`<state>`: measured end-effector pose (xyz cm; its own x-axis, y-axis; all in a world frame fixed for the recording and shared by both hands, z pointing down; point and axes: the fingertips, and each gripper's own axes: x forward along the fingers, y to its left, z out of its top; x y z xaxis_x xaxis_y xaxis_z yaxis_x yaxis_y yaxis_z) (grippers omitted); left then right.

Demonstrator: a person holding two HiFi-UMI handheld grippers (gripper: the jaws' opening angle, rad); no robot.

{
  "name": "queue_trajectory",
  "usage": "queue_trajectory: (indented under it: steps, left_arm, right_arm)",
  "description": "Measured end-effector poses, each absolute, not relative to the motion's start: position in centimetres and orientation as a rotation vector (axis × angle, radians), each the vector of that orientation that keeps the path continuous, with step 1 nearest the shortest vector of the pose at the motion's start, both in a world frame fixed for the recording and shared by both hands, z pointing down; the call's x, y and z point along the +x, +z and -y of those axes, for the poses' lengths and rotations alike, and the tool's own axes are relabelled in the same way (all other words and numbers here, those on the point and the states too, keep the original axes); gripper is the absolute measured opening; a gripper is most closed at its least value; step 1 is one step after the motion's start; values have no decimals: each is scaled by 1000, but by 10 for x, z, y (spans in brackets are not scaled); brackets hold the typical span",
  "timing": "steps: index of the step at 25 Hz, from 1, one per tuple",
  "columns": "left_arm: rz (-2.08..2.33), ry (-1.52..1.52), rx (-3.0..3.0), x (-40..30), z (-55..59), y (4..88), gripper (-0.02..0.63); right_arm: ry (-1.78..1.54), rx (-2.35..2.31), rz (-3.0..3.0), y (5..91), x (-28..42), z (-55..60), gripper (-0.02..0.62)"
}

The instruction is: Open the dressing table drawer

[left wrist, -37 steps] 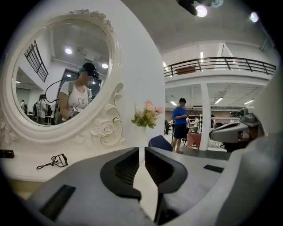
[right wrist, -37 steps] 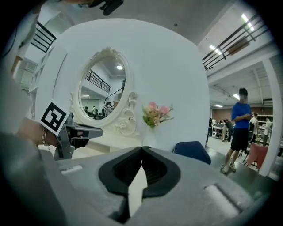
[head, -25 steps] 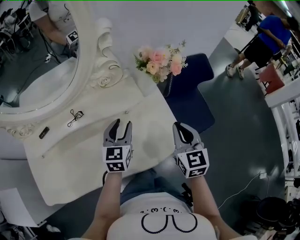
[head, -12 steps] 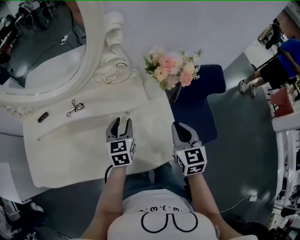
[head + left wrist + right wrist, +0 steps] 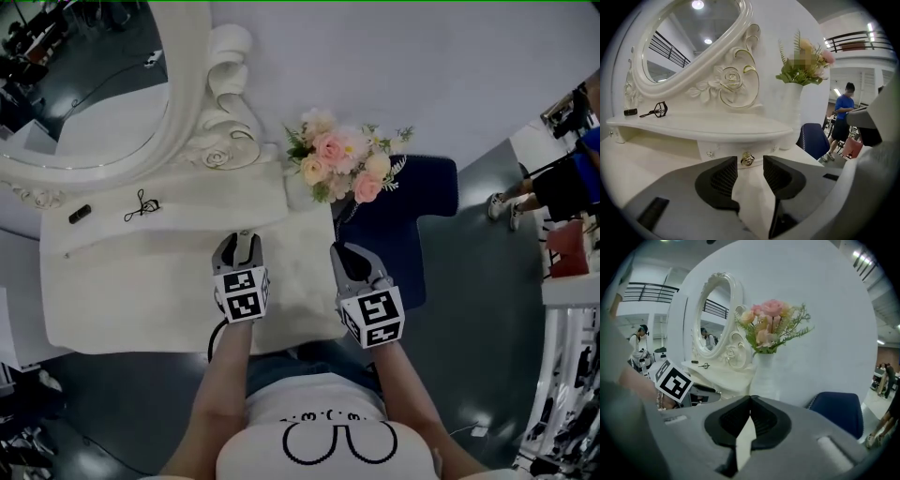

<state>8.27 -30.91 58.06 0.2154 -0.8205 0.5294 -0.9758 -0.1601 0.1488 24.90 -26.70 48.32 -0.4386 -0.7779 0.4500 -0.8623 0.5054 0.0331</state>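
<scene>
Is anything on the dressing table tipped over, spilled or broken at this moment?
Nothing stands out. The vase of flowers stands upright, the eyelash curler lies flat on the shelf, and the drawer knob sits straight ahead of the open left tool.

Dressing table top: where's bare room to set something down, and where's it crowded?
Free: the lower top left of the left gripper, and the shelf between eyelash curler and flowers. Crowded: the shelf's left end, by curler and a small black item.

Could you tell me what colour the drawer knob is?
The drawer knob is gold; see left gripper view.
</scene>
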Motion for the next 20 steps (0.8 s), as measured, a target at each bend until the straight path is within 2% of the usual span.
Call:
queue_trajectory:
  steps: [4, 7, 20]
  left_arm:
    - [1693, 457, 1998, 81, 317, 586, 162]
    - [1698, 461, 1982, 81, 321, 586, 92]
    - [1666, 481, 1974, 84, 306, 587, 91]
  right_arm:
    - [278, 1320, 2351, 485, 254, 275, 0]
    - [280, 1313, 2352, 486, 257, 280, 0]
    - [295, 1274, 2374, 490, 248, 279, 0]
